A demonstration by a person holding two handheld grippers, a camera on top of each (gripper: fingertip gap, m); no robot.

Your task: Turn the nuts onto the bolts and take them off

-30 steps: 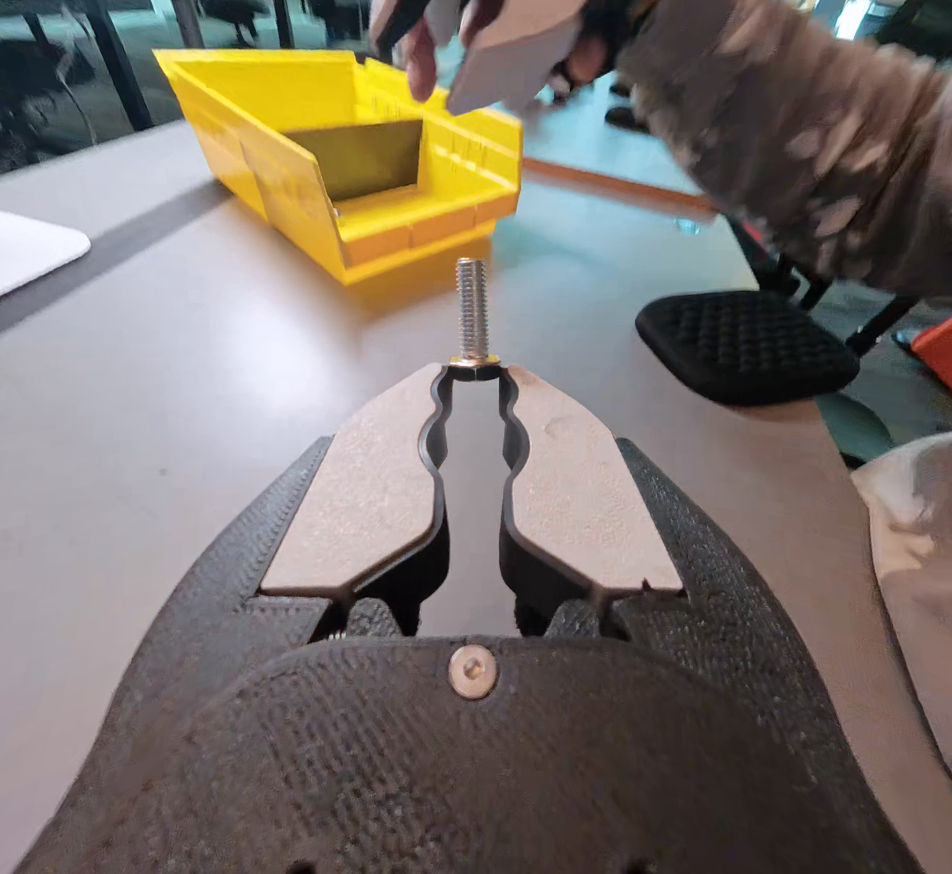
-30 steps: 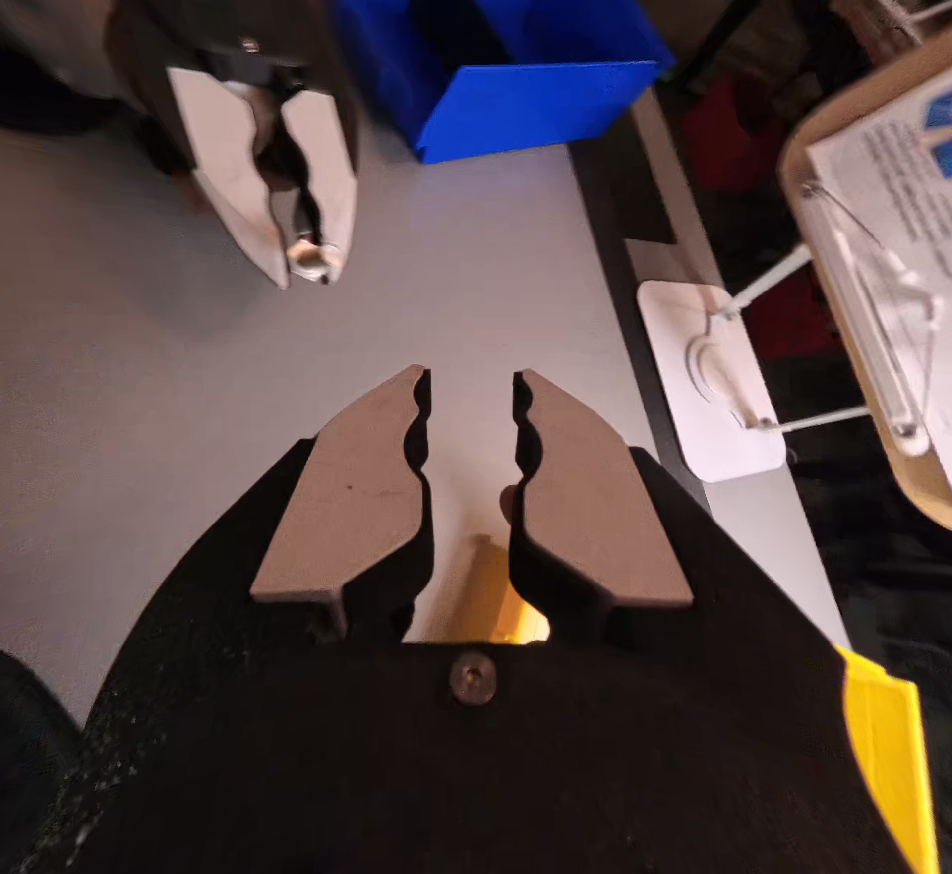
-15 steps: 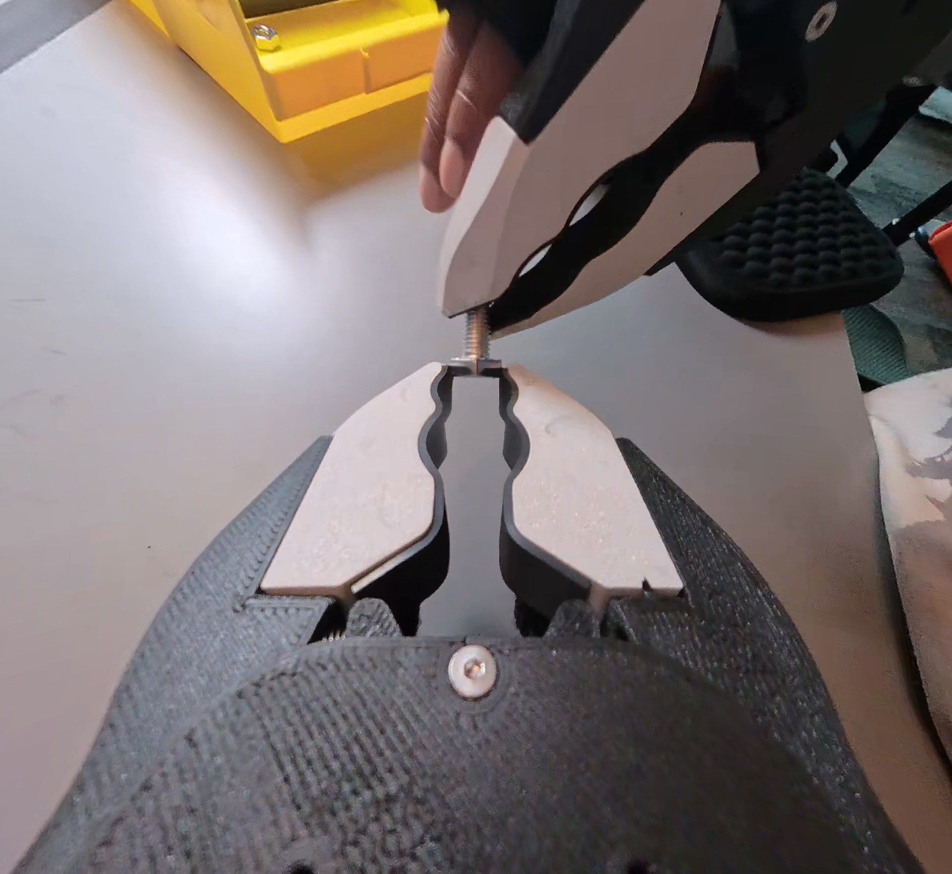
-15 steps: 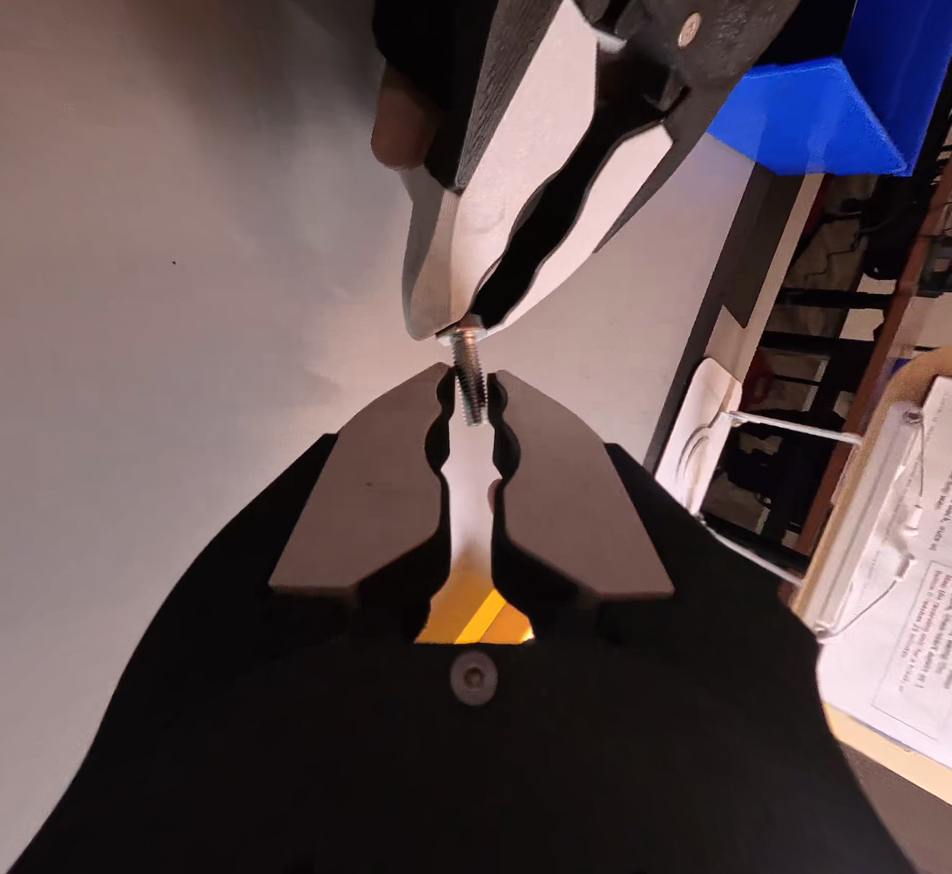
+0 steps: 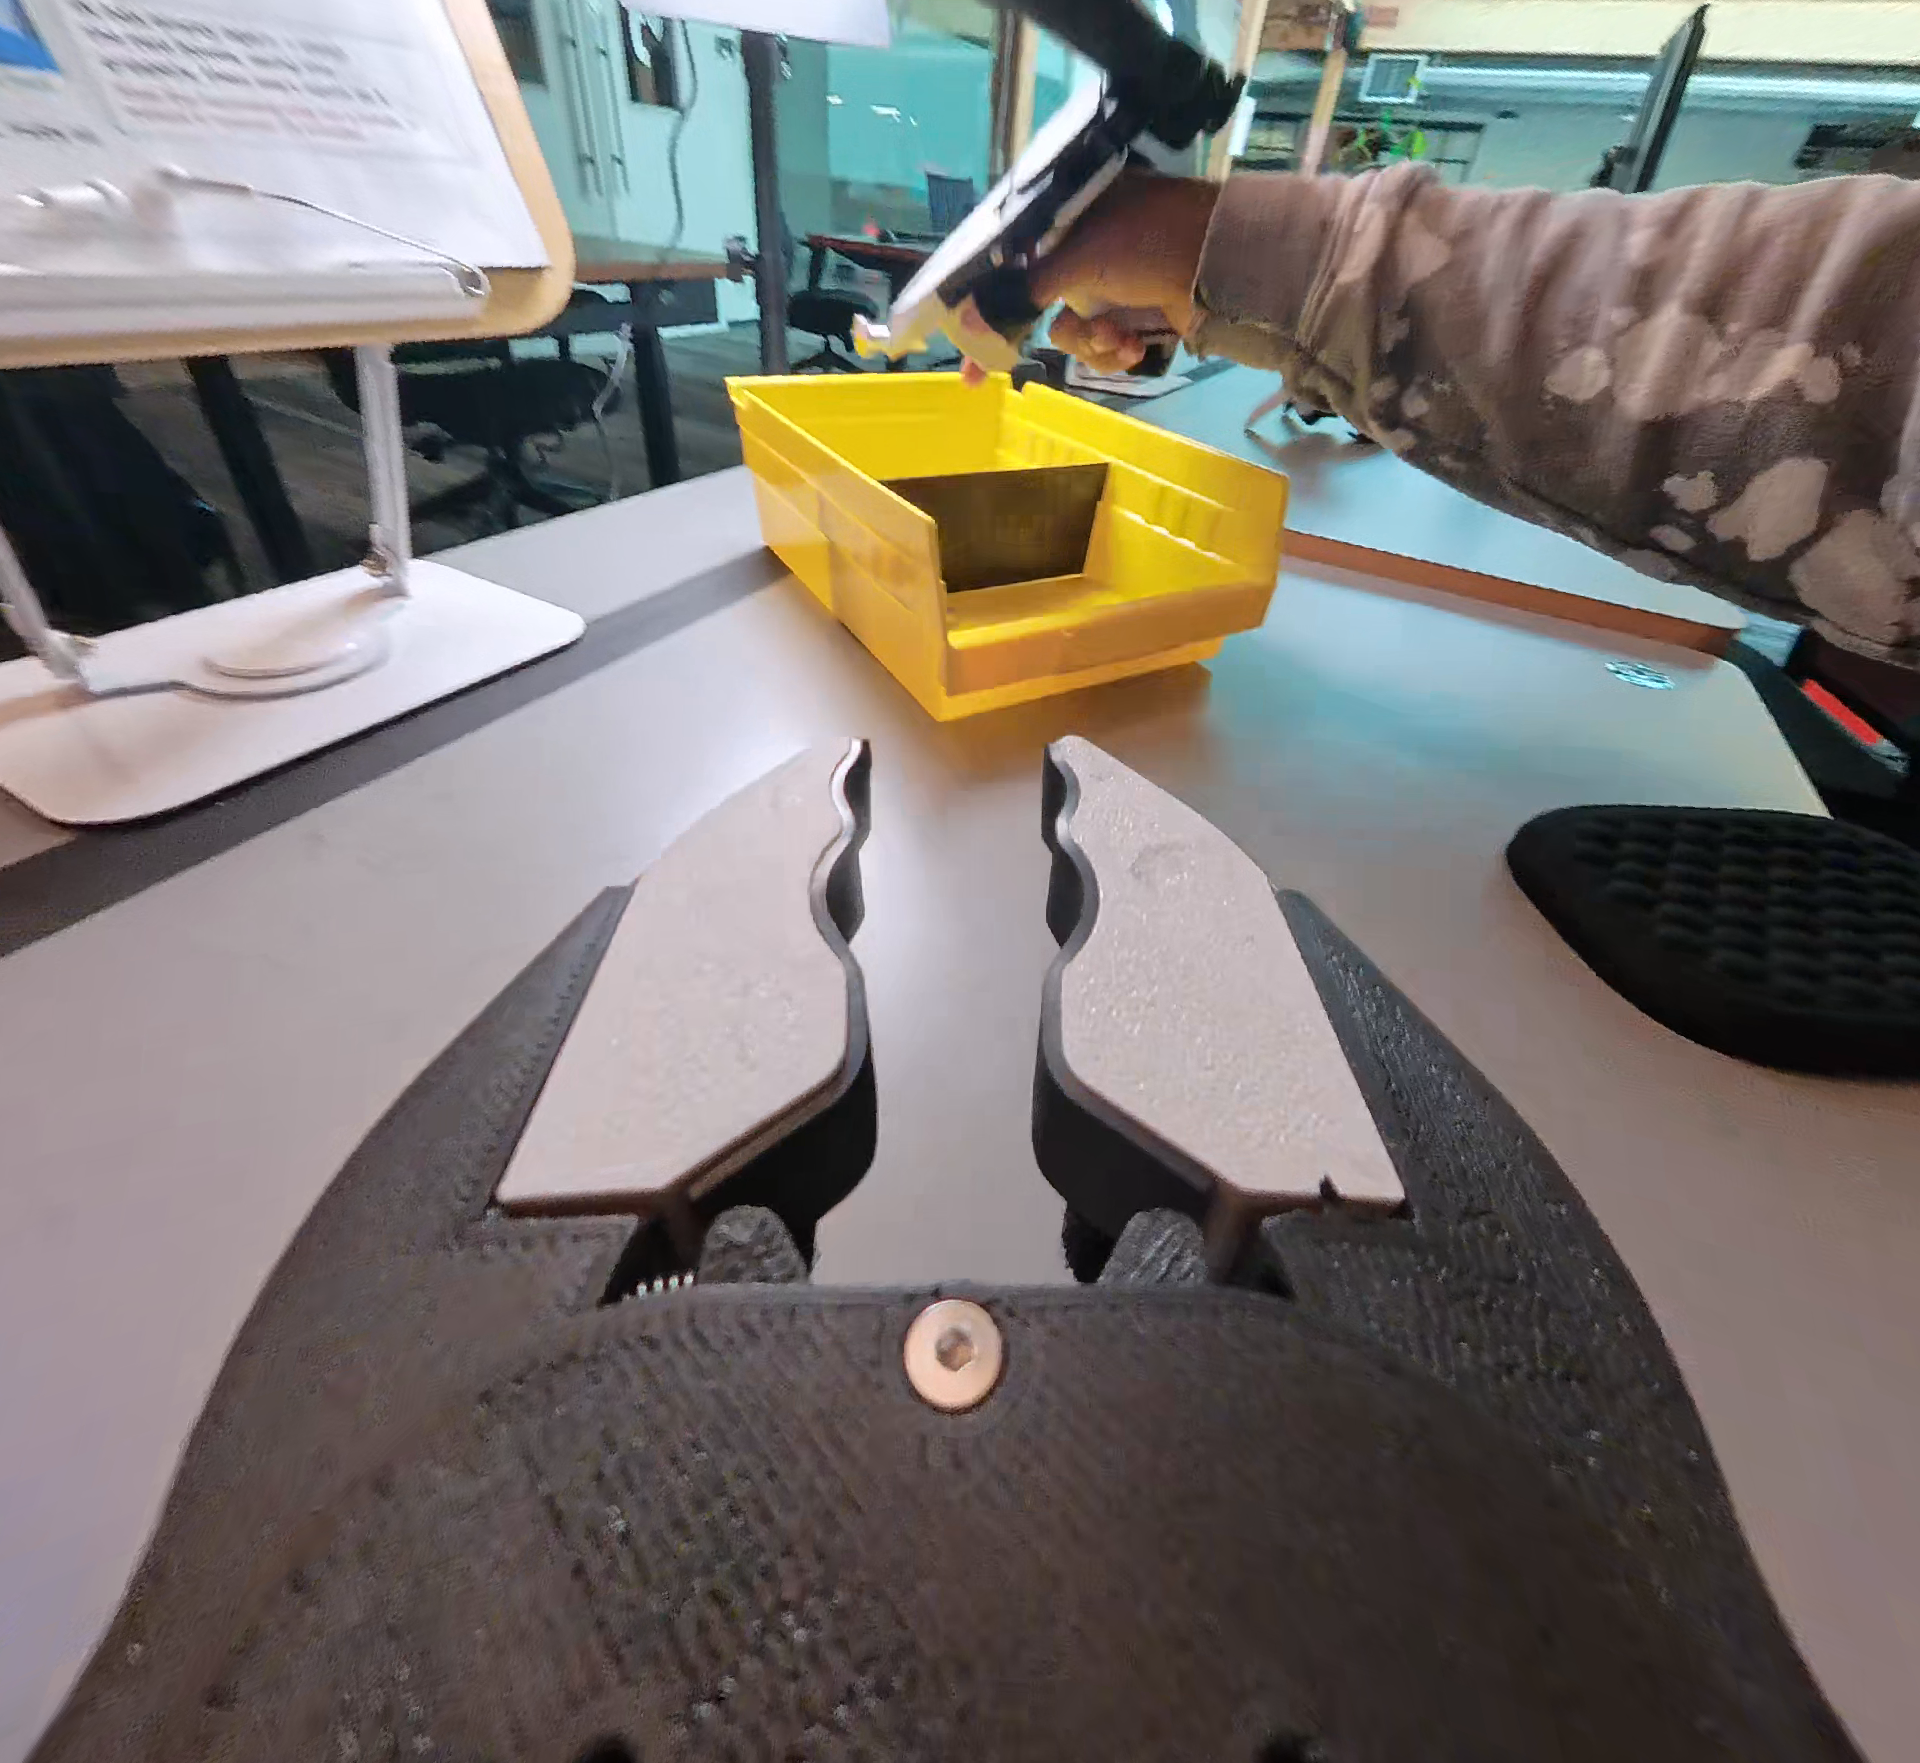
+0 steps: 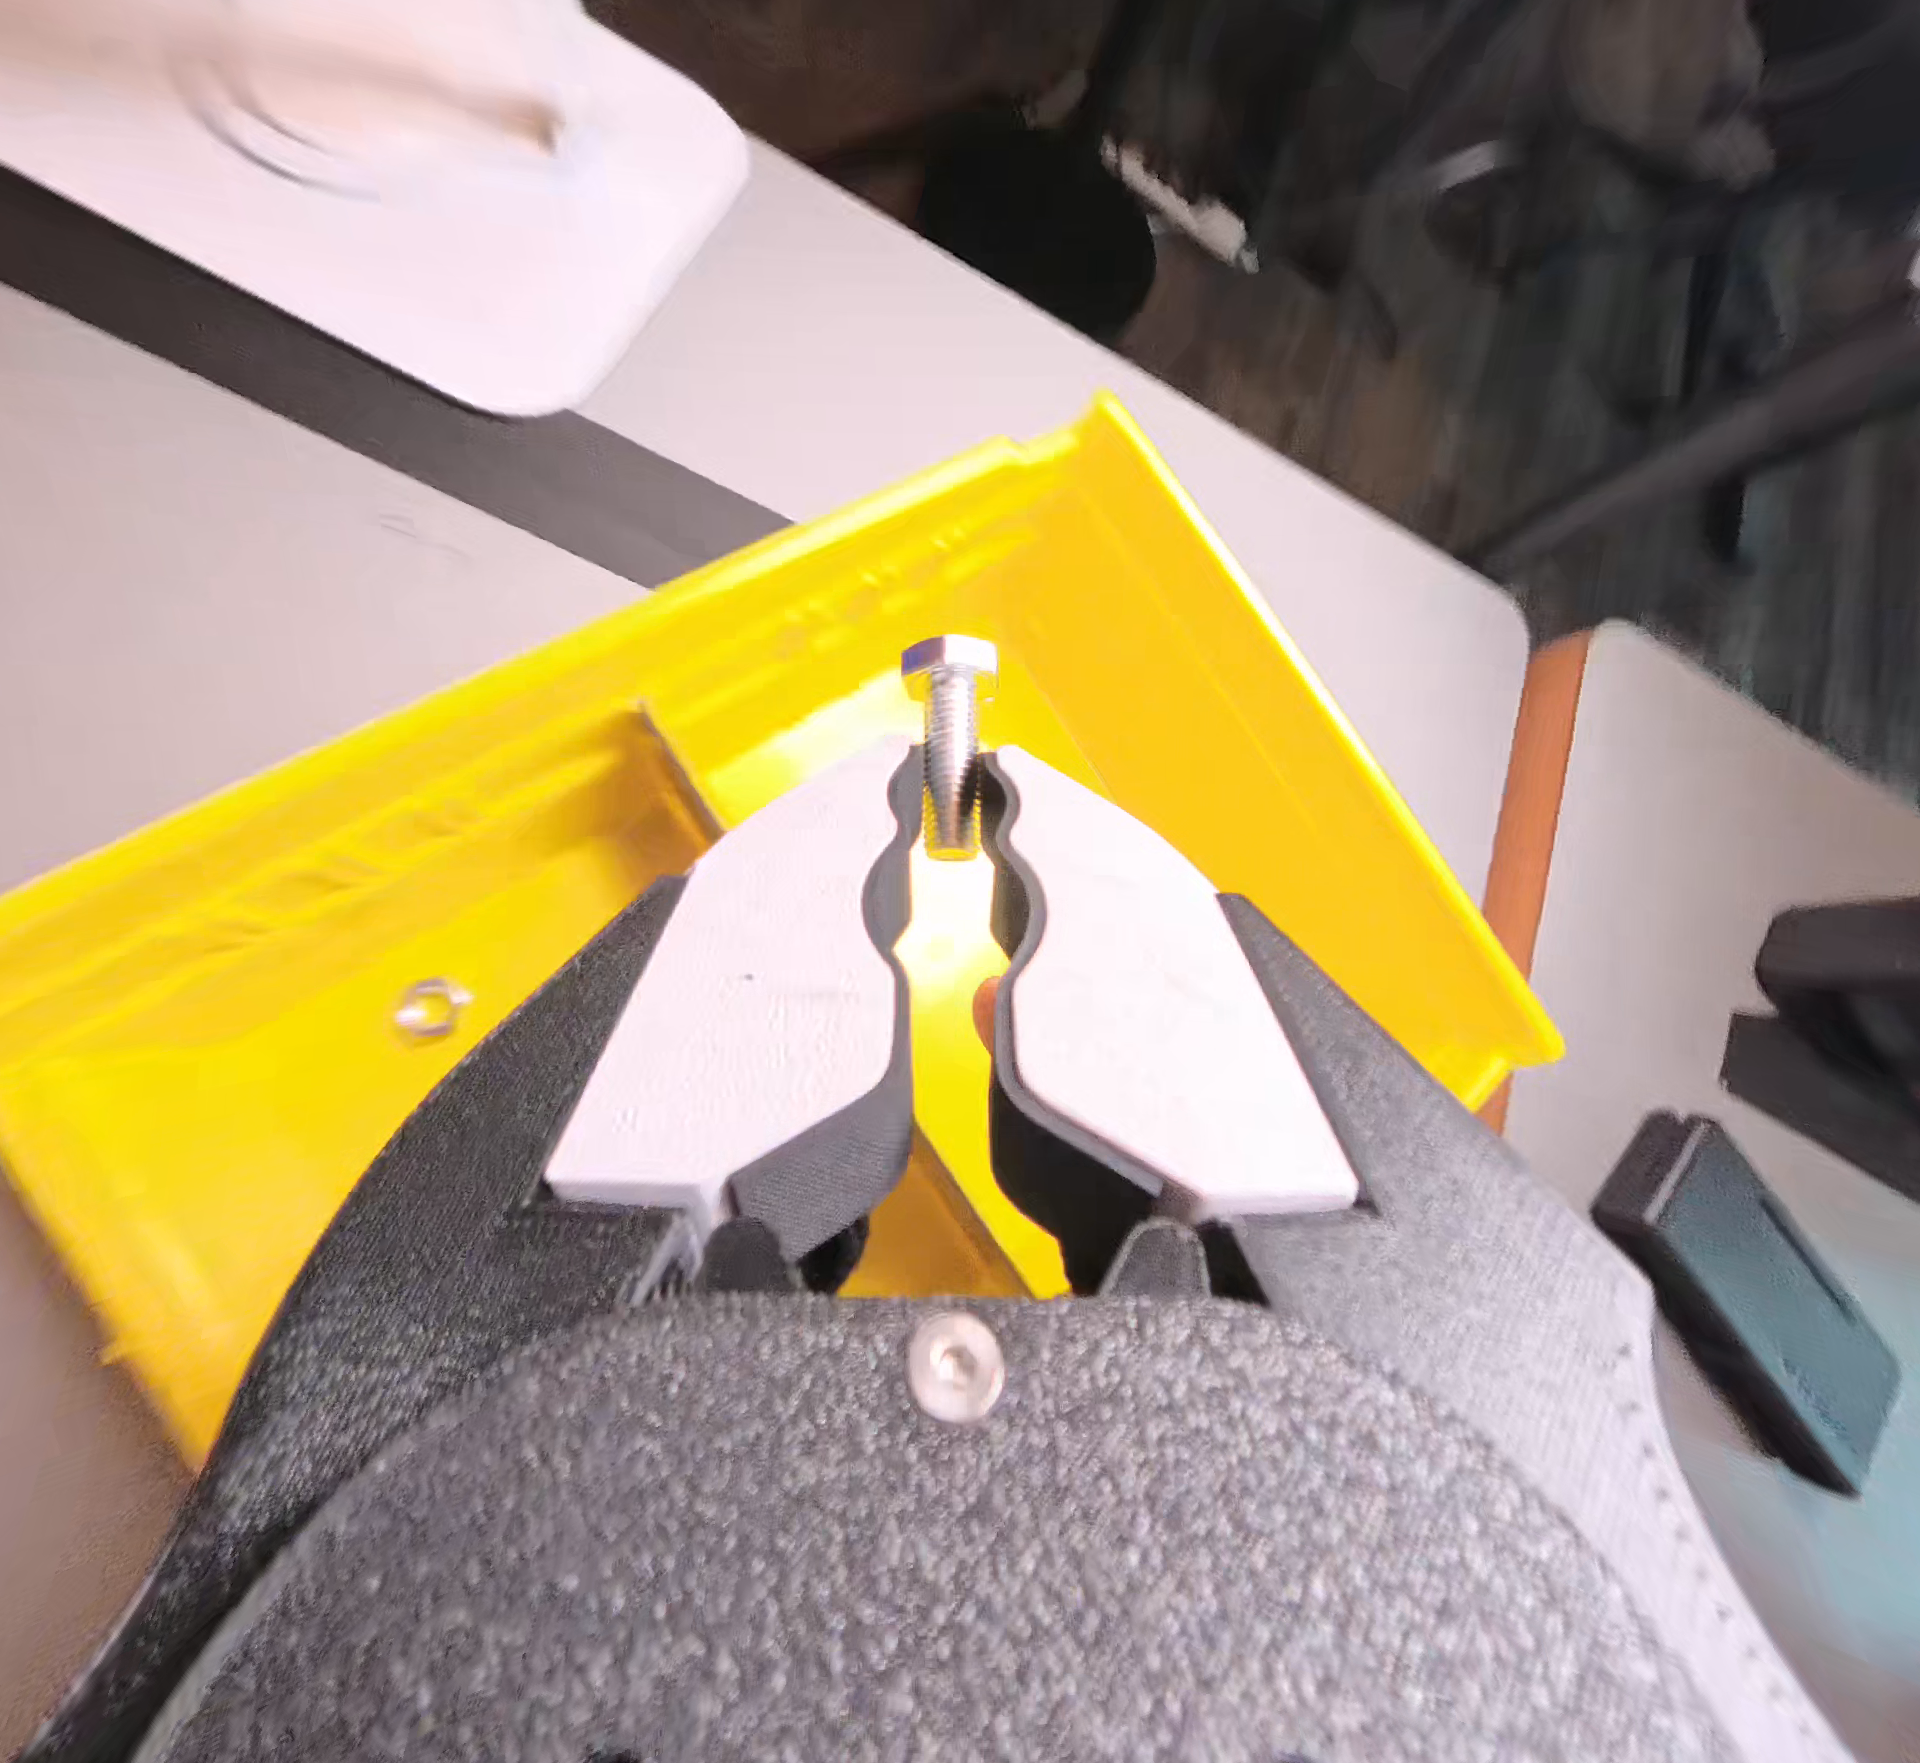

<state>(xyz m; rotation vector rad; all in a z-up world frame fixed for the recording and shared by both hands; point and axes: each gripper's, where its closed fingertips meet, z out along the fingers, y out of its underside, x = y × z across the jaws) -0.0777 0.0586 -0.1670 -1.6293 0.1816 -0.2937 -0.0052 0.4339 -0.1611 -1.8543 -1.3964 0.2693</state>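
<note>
While the right tongs [image 6: 951, 757] grip a bare bolt [image 6: 948, 737] over the yellow bin [image 6: 1195, 633], where a loose nut [image 6: 428, 1007] lies at nine o'clock, the left tongs [image 5: 954, 757] gape empty.

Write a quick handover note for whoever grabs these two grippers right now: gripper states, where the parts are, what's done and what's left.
Left gripper: open, empty, low over the grey table.
Right gripper: shut on the bolt, gripping its threaded shank, head pointing away, held above the yellow bin.
A loose nut lies on the bin floor.
Done: nut is off the bolt.
Left: probably drop the bolt into the bin; whether more pairs remain isn't visible.
</note>
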